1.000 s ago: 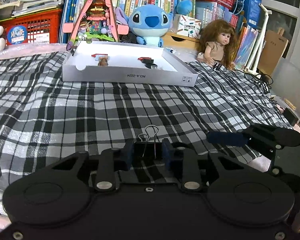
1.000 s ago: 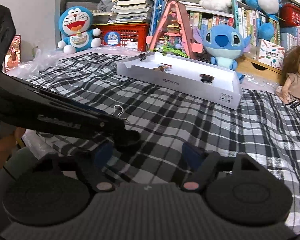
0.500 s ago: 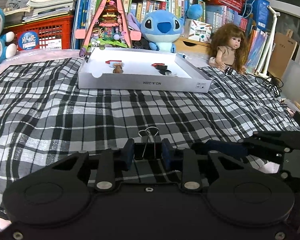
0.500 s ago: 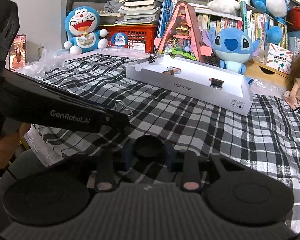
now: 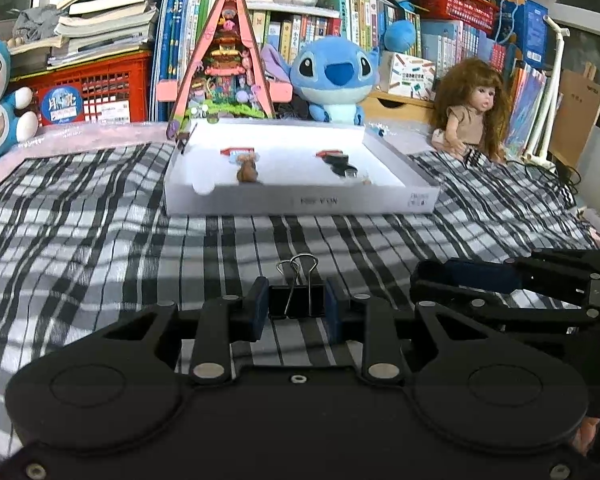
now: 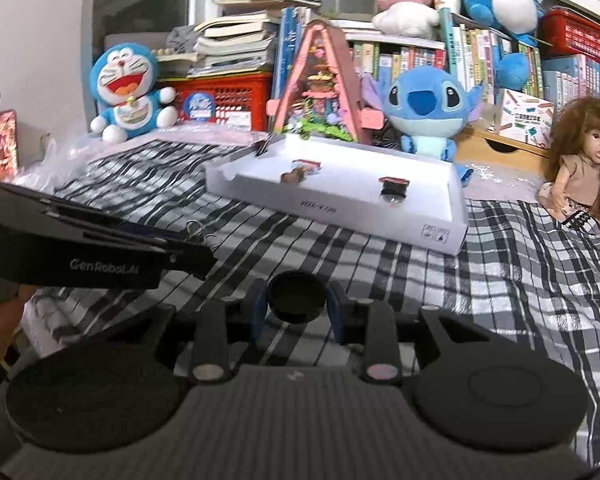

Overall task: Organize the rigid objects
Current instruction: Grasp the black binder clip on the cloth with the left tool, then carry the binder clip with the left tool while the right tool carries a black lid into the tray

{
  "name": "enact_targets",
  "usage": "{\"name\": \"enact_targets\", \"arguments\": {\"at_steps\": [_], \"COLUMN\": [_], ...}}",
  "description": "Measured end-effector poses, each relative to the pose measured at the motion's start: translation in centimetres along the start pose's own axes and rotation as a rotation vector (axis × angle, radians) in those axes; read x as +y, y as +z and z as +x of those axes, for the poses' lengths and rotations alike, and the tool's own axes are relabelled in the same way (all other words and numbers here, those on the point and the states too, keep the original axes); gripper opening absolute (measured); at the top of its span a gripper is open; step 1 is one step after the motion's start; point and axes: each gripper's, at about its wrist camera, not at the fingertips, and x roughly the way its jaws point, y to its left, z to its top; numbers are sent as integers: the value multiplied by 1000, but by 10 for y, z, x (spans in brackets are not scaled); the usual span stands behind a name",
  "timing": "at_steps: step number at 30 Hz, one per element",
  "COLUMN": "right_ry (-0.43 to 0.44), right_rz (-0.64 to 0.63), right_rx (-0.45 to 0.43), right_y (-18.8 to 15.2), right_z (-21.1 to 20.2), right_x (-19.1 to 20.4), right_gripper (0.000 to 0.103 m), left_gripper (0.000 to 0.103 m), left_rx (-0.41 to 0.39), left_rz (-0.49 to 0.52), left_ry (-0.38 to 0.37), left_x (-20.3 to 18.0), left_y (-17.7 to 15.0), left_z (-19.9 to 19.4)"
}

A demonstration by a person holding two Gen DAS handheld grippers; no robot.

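"GenRobot.AI" on left gripper (image 6: 204, 256)

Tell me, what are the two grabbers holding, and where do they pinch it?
The left gripper pinches a black binder clip by its body's sides. The right gripper pinches a round black cap by its rim.

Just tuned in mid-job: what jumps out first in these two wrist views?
The left gripper is shut on a black binder clip with its wire handles up; the right gripper clamps a round black cap. Ahead on the plaid cloth sits a shallow white tray holding a few small items, with a Stitch plush behind it.
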Motion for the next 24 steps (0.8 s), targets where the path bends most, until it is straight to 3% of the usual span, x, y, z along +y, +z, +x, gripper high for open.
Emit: {"name": "enact_targets", "arguments": {"at_steps": [15, 24], "right_ry": [-41, -59], "right_rz": [159, 235], "right_rx": [-16, -11], "right_y": [61, 80], "right_z": [38, 60], "right_x": [-51, -73], "right_gripper": [38, 38], "left_gripper": [27, 27], "left_rx": [-50, -44], "left_rz": [-59, -59], "left_ry": [29, 61], "left_x": [29, 30], "left_y": [85, 101], "left_z": [39, 67]}}
